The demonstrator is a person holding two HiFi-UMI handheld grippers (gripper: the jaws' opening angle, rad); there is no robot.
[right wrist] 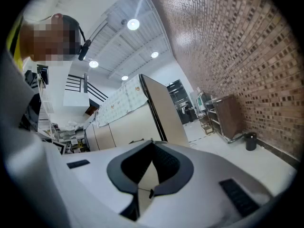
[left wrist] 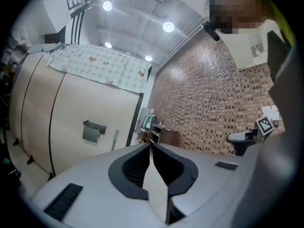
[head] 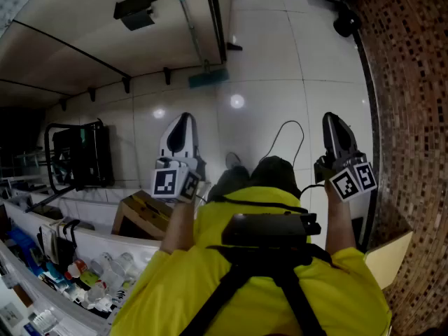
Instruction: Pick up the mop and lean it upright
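Workshop-like storeroom; brick wall (head: 409,117), tiled floor (head: 280,47), cluttered supply shelves (head: 70,271), beige partition panels (left wrist: 71,113).

The mop (head: 192,30) has a long, thin, pale green stick and a flat teal head. It stands up, far off and a bit left. Its head sits on the white floor (head: 280,61). Its stick leans on the tan wall (head: 84,19).

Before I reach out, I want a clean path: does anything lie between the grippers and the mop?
Nothing visible does. Bare floor tiles separate the left gripper and right gripper from the mop; a thin black cable loops near the right one.
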